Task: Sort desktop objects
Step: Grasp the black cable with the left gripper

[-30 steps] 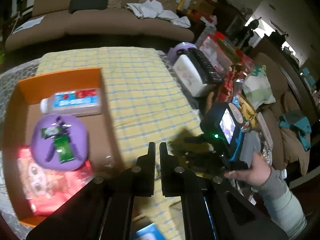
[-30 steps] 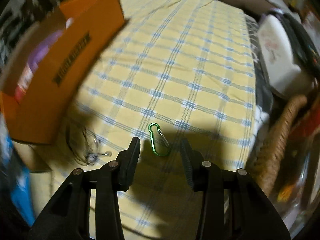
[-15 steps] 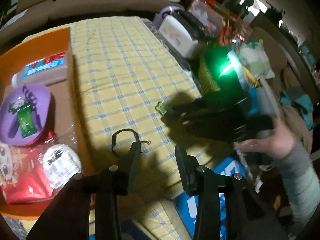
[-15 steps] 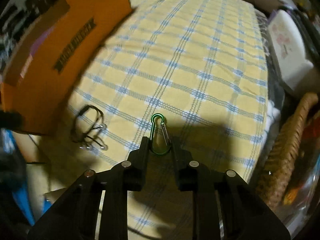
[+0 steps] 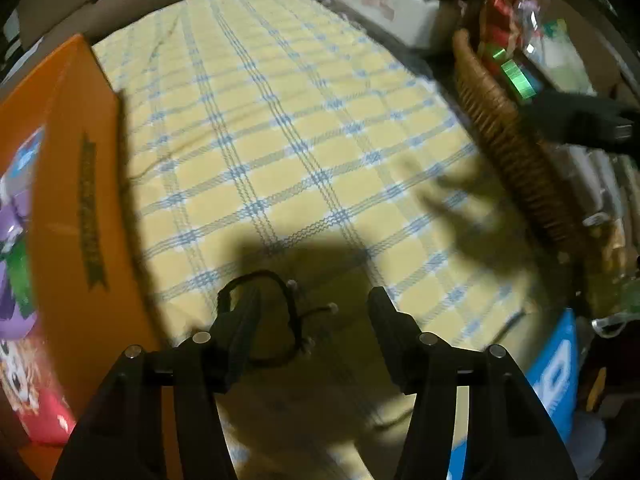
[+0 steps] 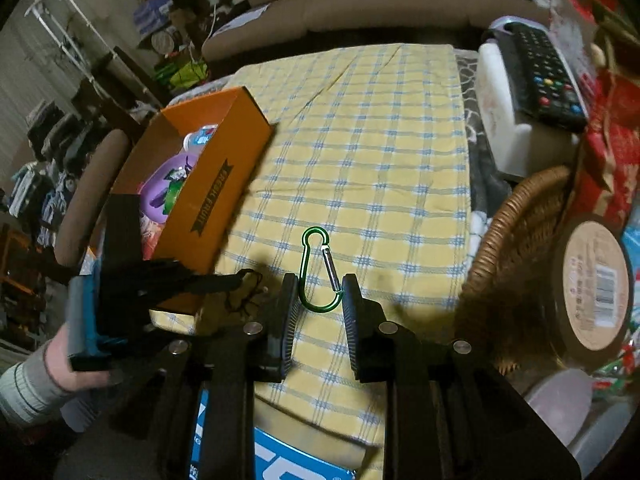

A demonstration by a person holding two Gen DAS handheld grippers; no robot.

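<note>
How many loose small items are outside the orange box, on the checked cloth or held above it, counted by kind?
Green carabiner, held in the right hand-held gripper: 1
Black cord, between the fingers of the left hand-held gripper: 1
Total: 2

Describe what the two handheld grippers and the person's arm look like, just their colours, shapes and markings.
Both the left gripper and the right gripper are matte black, each with two flat fingers on angular arms dotted with round silver screws. The right gripper's pads are finely ribbed. Seen from the right camera, the left one has a blue body, and the hand holding it wears a grey ribbed sleeve.
</note>
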